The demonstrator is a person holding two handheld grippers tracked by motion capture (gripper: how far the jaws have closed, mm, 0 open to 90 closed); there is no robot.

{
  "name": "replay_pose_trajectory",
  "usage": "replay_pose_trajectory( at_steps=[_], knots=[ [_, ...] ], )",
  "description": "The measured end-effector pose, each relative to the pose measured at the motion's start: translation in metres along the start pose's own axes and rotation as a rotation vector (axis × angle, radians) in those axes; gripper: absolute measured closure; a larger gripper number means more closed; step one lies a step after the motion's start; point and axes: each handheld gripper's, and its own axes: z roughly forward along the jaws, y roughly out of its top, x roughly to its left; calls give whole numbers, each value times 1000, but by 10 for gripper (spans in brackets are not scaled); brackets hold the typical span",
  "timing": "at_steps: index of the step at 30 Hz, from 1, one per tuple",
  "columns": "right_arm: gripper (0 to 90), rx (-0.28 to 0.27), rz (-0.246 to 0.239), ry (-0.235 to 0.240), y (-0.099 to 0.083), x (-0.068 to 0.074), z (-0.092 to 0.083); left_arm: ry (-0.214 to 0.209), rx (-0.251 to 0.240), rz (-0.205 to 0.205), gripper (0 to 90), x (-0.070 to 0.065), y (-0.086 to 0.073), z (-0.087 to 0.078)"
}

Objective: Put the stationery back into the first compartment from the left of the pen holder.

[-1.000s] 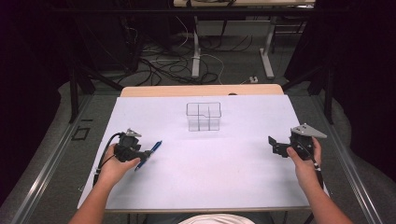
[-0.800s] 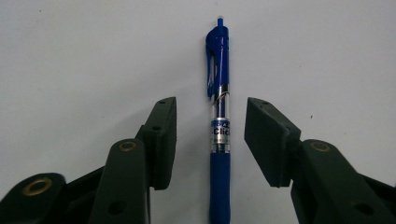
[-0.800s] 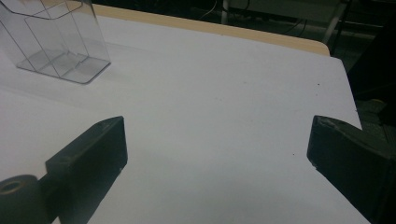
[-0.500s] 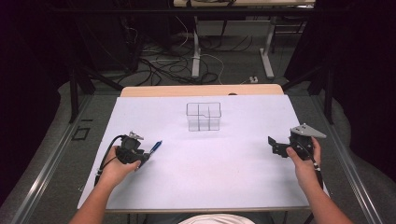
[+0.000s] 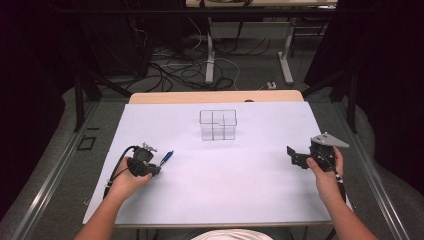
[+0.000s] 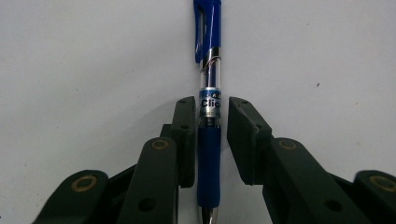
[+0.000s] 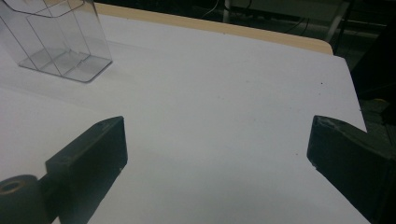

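Pen [image 6: 208, 140] is seen lying flat on the white table [image 5: 250, 185], its barrel running straight between the jaws of the left gripper [image 6: 209, 135], clip end pointing away from the gripper. The jaws are spread to either side of the blue grip; the left jaw is close against the barrel, while a thin gap is left at the right one, so the pen is bracketed but not clamped. From above, the blue pen [image 5: 166, 157] is seen just ahead of the left gripper [image 5: 150, 167], which is held low over the sheet.

The right gripper [image 7: 217, 140] is held wide open with nothing between its jaws, and the clear organizer [image 7: 56, 42] stands ahead of it and to its left, its compartments empty. In the high view the organizer [image 5: 218, 125] sits well ahead of both grippers.

Judged from this, little is done: the approach is made, while the grasp, the lift and presumably the drop into a compartment are left.
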Motion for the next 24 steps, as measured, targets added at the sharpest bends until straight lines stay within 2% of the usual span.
replay_pose_trajectory(
  at_steps=[15, 19, 24],
  knots=[
    [46, 9, 1, 4, 0, 0, -1, -12, 26, -28, 789, 3, 5, 1],
    [46, 10, 2, 3, 0, 0, 0, -20, 28, -14, 793, 4, 6, 1],
    [46, 9, -2, 4, 0, -1, -1, -25, 28, -21, 794, 5, 6, 1]
  ],
)
